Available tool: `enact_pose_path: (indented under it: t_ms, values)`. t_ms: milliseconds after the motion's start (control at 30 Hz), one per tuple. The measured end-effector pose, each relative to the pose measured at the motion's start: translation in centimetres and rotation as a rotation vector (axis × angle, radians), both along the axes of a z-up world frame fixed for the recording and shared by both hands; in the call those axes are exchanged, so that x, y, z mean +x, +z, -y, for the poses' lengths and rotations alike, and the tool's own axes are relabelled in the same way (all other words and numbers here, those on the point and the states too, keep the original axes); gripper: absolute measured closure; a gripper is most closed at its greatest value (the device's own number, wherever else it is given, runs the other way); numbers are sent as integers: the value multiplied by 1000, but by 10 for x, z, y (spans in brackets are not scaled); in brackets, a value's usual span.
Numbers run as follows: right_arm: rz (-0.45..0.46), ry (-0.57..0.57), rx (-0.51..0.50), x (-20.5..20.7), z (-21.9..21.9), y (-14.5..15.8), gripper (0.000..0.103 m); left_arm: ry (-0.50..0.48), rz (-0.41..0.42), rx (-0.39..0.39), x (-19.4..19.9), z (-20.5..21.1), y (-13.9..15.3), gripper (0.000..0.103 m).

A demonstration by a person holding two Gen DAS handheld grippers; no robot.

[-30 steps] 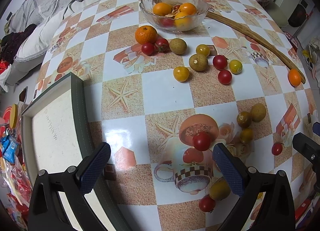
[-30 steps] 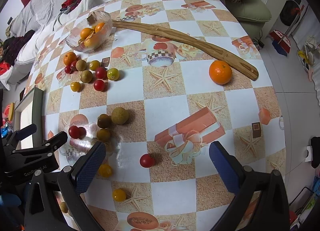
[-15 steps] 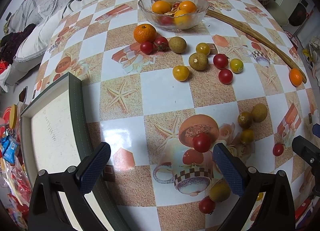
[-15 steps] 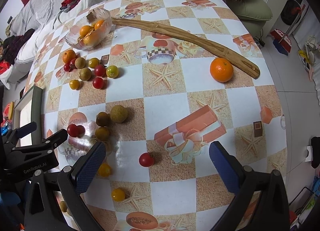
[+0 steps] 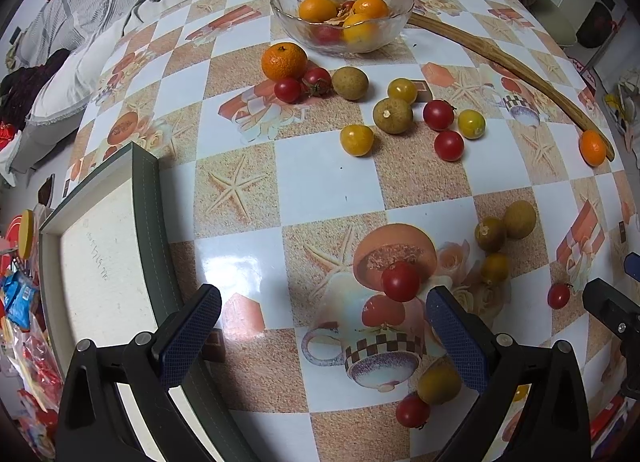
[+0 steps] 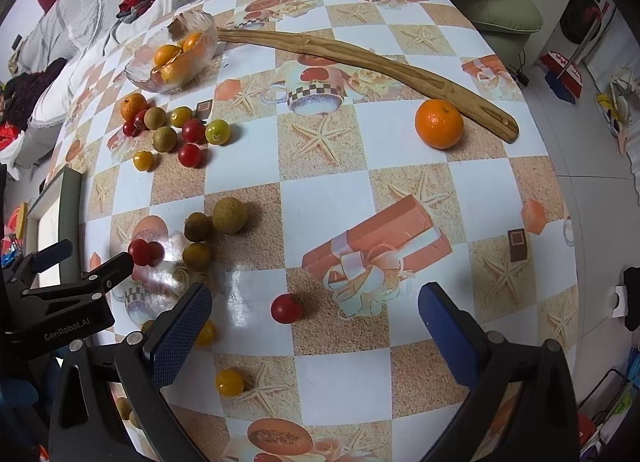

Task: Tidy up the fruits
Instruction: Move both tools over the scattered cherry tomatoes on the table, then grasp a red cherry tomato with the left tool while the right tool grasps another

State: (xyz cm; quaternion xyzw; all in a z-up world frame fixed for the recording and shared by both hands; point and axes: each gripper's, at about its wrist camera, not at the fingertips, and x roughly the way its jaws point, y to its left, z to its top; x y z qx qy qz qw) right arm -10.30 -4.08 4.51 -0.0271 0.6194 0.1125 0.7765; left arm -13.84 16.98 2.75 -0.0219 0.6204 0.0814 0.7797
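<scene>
From the left wrist view, the round table point(image 5: 320, 182) wears a glossy checked oilcloth of white and sandy squares printed with starfish, teacups and gift boxes. Grey striped bedding and pink blankets crowd the far side of the room. A dark green-framed white board point(image 5: 100, 262) lies on the table's left part. The left gripper point(image 5: 322, 326) hangs above the cloth with its blue-padded jaws spread wide and nothing between them; a red cherry tomato point(image 5: 400, 281) sits on the cloth just ahead of its right finger. At the far edge stands a clear glass bowl point(image 5: 384, 32) with oranges inside. In front of the bowl lies a loose cluster: a small orange mandarin point(image 5: 284, 61), red and yellow cherry tomatoes, and brownish round longans. A long curved wooden stick point(image 5: 500, 58) runs from the bowl toward the right edge.

From the right wrist view, the right gripper point(image 6: 314, 326) is likewise wide apart and holds nothing. A lone red cherry tomato point(image 6: 286, 309) rests on the cloth between its fingers, nearer the left one. The stick's long axis sweeps from the bowl at upper left down to the right, and a large orange point(image 6: 439, 123) sits just beside its right-hand end. White floor tiles and a green cushioned seat point(image 6: 500, 6) show beyond the table.
</scene>
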Motion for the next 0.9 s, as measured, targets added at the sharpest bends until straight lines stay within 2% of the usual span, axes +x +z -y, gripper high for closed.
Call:
enact_pose_path:
  t_ms: [567, 667, 767, 833, 900]
  values:
    - [-34, 19, -16, -6, -2, -21, 0, -45, -5, 16, 4, 9, -15, 0]
    - [-47, 34, -12, -8, -7, -27, 3, -62, -2, 7, 6, 12, -19, 0]
    - [-64, 51, -16, -9, -13, -34, 12, -75, 4, -5, 8, 17, -19, 1]
    - [-79, 56, -12, -10, -15, -38, 20, -87, 1, -11, 9, 21, -21, 17]
    - [-71, 62, -25, -11, -17, -38, 22, -84, -3, -27, 10, 21, -21, 17]
